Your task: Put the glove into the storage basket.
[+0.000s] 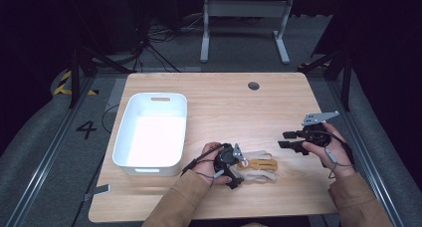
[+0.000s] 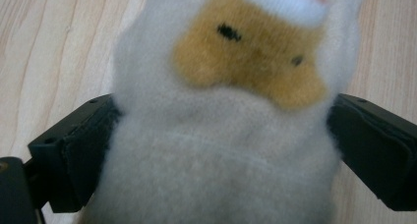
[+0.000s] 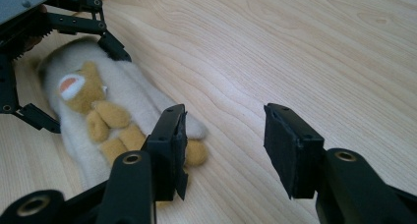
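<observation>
Left gripper view: plush toy (image 2: 221,135) blurred at close range, cut off at top and bottom edges; whether the jaws press its sides cannot be told. High view: left gripper (image 1: 230,163) covers one end of the toy. Right gripper view: own jaw hides part of the toy's lower end.

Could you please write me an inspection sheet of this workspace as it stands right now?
Surface: wooden table, with a round hole near its far edge.
Job's things: plush toy, white and tan, lying flat near the front edge.
Clutter: white bin on the left, nothing seen inside.
Grippers: left claw straddles the toy, jaws wide at its sides; right claw open, nothing between its jaws, apart from the toy.
Cables: one trails from each claw; more lie on the floor beyond the table.
Surroundings: dark room, a white desk frame behind, a floor mark "4".
</observation>
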The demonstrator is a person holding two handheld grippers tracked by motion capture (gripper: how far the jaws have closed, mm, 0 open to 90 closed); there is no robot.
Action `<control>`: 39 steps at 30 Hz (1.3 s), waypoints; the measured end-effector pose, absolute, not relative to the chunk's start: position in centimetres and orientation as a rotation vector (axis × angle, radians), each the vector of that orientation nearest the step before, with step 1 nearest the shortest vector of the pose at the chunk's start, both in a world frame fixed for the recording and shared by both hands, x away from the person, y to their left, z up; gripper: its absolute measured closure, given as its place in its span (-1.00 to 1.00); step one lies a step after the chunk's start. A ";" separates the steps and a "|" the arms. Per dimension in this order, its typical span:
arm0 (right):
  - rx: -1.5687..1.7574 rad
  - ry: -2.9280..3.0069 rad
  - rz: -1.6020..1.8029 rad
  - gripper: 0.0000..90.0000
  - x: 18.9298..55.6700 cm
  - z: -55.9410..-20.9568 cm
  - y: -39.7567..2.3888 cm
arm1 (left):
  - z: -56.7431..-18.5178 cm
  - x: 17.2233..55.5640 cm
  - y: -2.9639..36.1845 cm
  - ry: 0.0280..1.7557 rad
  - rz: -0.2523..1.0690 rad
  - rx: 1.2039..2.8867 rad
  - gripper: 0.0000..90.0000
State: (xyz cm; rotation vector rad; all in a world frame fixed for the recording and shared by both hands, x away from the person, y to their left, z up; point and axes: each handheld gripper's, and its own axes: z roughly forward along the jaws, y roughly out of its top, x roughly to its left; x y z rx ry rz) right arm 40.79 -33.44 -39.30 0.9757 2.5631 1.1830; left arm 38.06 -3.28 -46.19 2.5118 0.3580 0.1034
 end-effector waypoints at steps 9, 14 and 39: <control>0.975 2.566 1.178 0.14 40.8 -39.4 -33.3 | -46.3 38.2 -3.6 0.347 0.103 2.487 -0.89; 0.980 2.563 1.179 0.14 40.8 -39.4 -33.4 | -46.4 38.2 -3.5 0.351 0.104 2.475 -0.87; 0.986 2.567 1.168 0.15 40.9 -39.7 -33.5 | -45.3 37.3 -3.9 0.494 0.115 2.446 0.59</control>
